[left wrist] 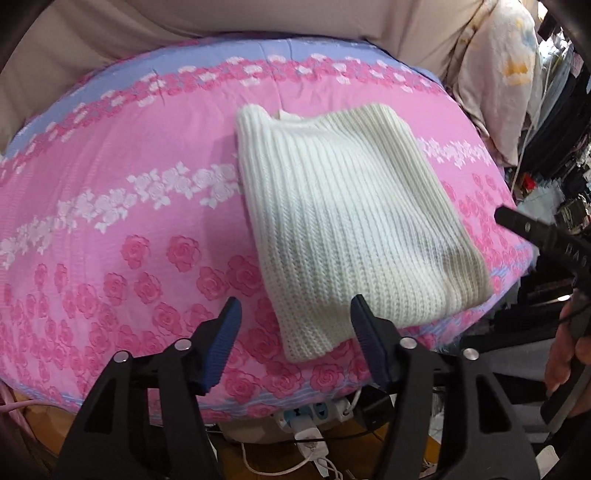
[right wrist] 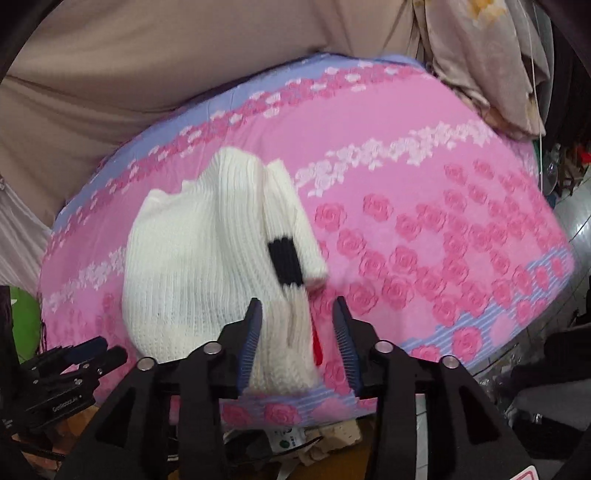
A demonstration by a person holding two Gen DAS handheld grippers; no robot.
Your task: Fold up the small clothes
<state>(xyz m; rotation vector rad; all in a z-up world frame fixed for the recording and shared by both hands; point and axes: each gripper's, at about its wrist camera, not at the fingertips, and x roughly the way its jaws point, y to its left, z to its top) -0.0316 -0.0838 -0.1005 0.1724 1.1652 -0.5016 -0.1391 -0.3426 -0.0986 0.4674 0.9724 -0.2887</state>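
A white ribbed knit sweater (left wrist: 343,229) lies folded on the pink rose-print cloth (left wrist: 110,206) near the front right edge. My left gripper (left wrist: 295,317) is open and empty, its jaws standing either side of the sweater's near corner, above it. In the right wrist view the sweater (right wrist: 192,266) shows a sleeve with a black band (right wrist: 284,262) folded across its right side. My right gripper (right wrist: 297,317) is open, with the sweater's near edge between its jaws, not pinched. The right gripper also shows in the left wrist view (left wrist: 532,229).
A beige fabric (left wrist: 258,22) backs the table. Pale printed cloth (left wrist: 498,74) hangs at the back right. A power strip and cables (left wrist: 314,413) lie below the front edge. Dark clutter (left wrist: 561,122) stands at the right. The left gripper (right wrist: 70,365) shows at the lower left.
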